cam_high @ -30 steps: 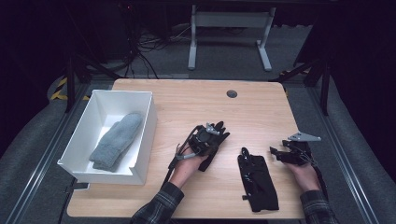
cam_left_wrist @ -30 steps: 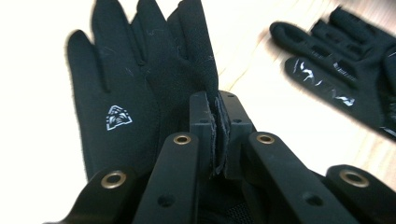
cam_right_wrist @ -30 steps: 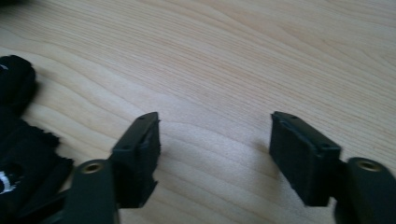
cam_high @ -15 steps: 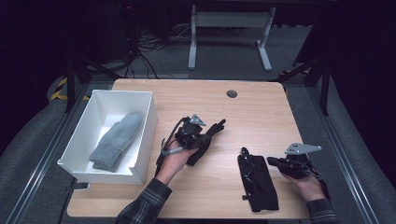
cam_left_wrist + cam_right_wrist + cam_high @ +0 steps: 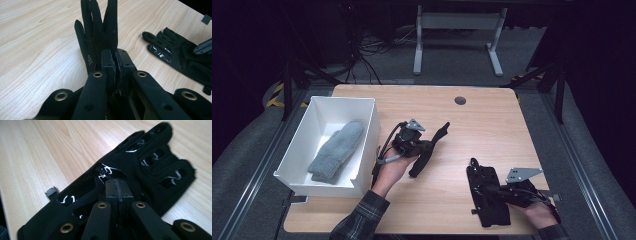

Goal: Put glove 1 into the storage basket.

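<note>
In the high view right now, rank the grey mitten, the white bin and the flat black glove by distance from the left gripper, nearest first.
1. The white bin: its near wall stands just left of the left gripper.
2. The grey mitten: farther left, lying inside the bin.
3. The flat black glove: to the right and nearer the table's front edge. Its rank against the mitten is close.

Tabletop (image 5: 492,120) far half bare wood, wide open to pass; small dark round grommet (image 5: 460,100) near far edge is flush, no block. White bin (image 5: 367,145) stands along left edge, tall walls block level moves there; grey mitten (image 5: 337,150) lies inside. Left tool (image 5: 428,146) with held black glove (image 5: 432,145) sits just right of bin wall, narrow gap. Second black glove (image 5: 484,192) lies flat near front right, under right tool (image 5: 482,190). Open strip between the two gloves.
</note>
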{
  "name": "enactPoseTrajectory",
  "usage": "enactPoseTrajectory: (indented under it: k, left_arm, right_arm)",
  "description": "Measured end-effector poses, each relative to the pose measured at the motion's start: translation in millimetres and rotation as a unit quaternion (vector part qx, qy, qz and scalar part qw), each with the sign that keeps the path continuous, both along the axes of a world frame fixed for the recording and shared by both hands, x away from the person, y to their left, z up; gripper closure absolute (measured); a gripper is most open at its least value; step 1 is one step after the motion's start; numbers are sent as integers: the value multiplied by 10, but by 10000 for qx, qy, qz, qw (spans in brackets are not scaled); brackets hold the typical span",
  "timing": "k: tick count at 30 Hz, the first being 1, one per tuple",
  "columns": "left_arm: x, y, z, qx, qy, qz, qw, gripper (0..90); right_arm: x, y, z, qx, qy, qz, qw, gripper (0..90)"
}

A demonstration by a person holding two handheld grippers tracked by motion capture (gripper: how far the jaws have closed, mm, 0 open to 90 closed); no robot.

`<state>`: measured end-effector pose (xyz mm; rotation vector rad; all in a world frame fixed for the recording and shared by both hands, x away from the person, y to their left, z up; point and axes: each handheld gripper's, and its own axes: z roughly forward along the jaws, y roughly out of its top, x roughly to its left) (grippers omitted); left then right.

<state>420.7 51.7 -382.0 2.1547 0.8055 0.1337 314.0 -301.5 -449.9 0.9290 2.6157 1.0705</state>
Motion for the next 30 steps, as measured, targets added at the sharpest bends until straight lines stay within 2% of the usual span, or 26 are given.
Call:
enactPoseTrajectory:
  k: [3,9,13,24,28,30]
  left_arm:
    - [-10,8,4,-9,12,-14,10000,864]
    - [-40,32,38,-30,26,-9,10000,865]
    - [-56,51,51,-30,5,-14,10000,864]
    - [-86,61,22,-79,114,-6,9999,865]
    - [-81,51,9,-61,147,-32,9999,864]
    - [-85,42,1,-88,165,-30,9998,865]
  right_arm:
    - [53,39,-22,37,53,-61,10000,900]
    - [220,128,-36,116,8,-354,9993,900]
    - [331,187,-37,118,-11,-456,9989,900]
    - [691,466,-42,141,-119,-539,9984,898]
    - [652,356,88,328,-301,-599,9972,897]
    - [616,229,120,256,-379,-737,9962,898]
